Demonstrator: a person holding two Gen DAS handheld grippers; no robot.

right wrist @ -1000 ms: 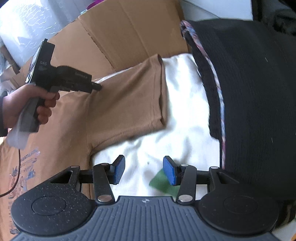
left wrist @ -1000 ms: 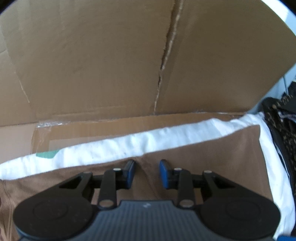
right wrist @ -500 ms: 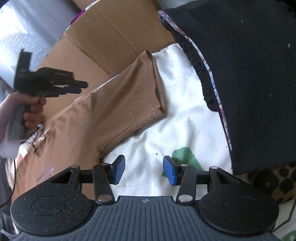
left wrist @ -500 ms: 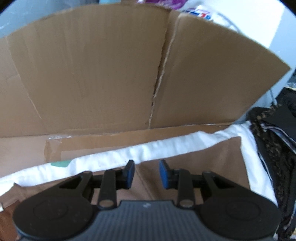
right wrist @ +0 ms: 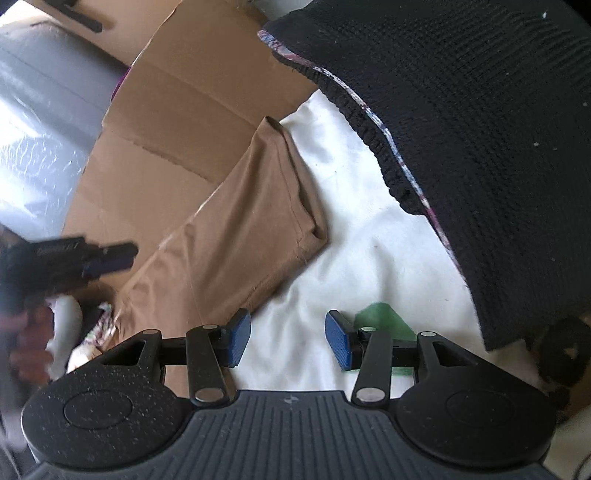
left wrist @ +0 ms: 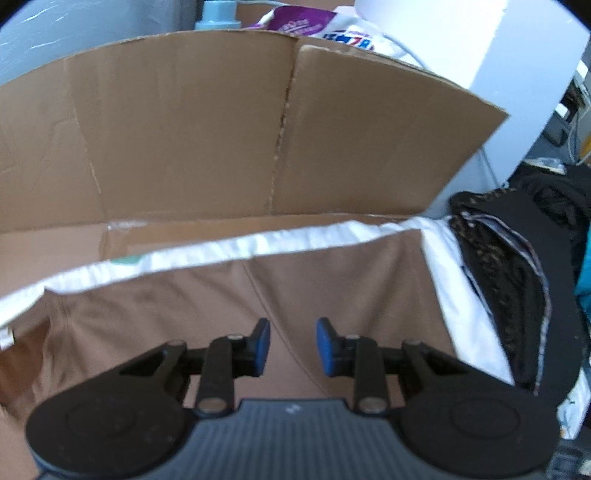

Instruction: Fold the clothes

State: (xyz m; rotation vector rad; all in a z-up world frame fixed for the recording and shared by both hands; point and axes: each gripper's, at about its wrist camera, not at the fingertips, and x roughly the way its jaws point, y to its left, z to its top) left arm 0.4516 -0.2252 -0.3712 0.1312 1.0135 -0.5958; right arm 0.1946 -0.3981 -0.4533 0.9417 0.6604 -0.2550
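On top of a white cloth (left wrist: 454, 295), the brown T-shirt (left wrist: 229, 295) lies spread flat, its far edge running straight just short of the cloth's far hem. Seen from the right wrist camera, one short sleeve (right wrist: 288, 206) of the shirt extends over the white cloth, its hem showing a small fold at the corner; the shirt body continues toward the lower left. A green print (right wrist: 384, 321) shows on the white cloth, partly hidden behind the right tool's finger.

Left gripper (left wrist: 291, 345): held above the shirt, clear of the fabric. Its jaws have just been closing and stand narrowly parted, with nothing between the blue pads (left wrist: 262, 343). The right wrist view shows the same tool (right wrist: 107, 254) at the left edge, blurred, gripped by a hand (right wrist: 26, 343).

Right gripper (right wrist: 288, 341): jaws spread about half way, empty, over the white cloth near the sleeve hem; whether the tips touch the cloth cannot be determined.

Surroundings: a flattened cardboard box (left wrist: 184, 129) stands behind and lies under the cloth. A black knitted garment (right wrist: 480, 147) with a multicoloured edge overlaps the white cloth on the right side. A leopard-pattern fabric (left wrist: 502, 280) lies against the black garment. A purple-and-white package (left wrist: 306, 22) sits beyond the cardboard.
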